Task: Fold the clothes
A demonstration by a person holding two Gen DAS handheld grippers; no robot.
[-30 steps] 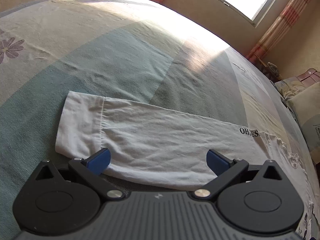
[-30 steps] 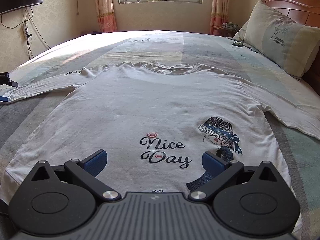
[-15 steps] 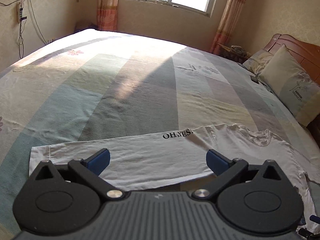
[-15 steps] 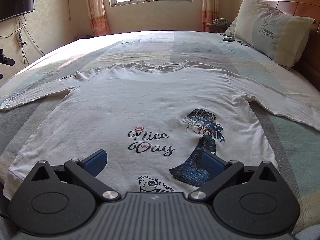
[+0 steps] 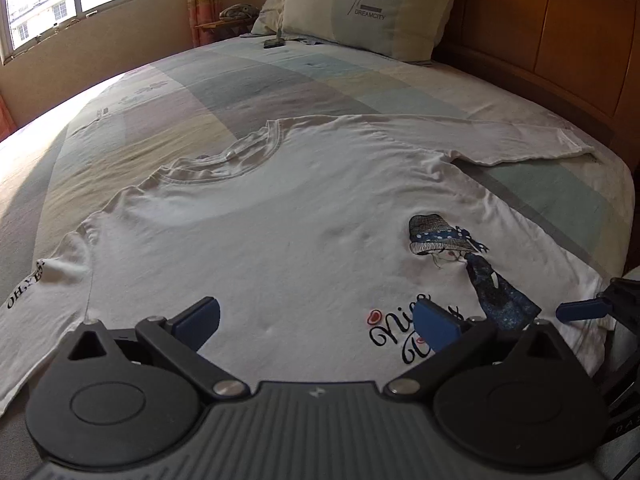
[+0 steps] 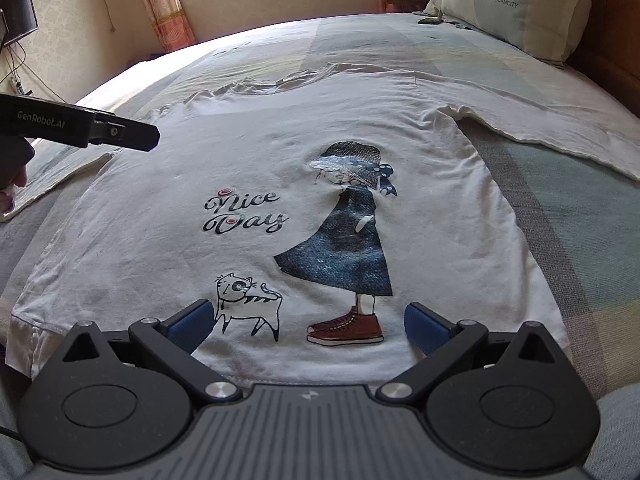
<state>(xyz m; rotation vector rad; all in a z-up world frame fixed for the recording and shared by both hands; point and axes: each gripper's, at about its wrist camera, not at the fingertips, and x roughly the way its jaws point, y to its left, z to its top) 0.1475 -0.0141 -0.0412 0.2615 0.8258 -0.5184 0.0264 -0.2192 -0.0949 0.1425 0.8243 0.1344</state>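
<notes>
I see the white shirt (image 6: 320, 184) spread flat and face up on the bed (image 6: 580, 248), both sleeves out to the sides, no fold in it that I can make out. Taking the shirt as my landmark: my right gripper (image 6: 306, 322) hangs just over its hem, jaws spread wide and holding nothing, looking up the shirt toward the collar. My left gripper (image 5: 316, 322) — jaws likewise apart and empty — hovers over the shirt's body near the "OH,YES" sleeve (image 5: 28, 304), facing across the chest toward the far sleeve (image 5: 500, 140).

The shirt's long axis runs from hem to collar (straight ahead of the right gripper), while the sleeves lie crosswise to it. I judge the left gripper nearer the printed sleeve, the right nearer the hem. The pillow (image 6: 532, 4) sits well beyond the far sleeve.
</notes>
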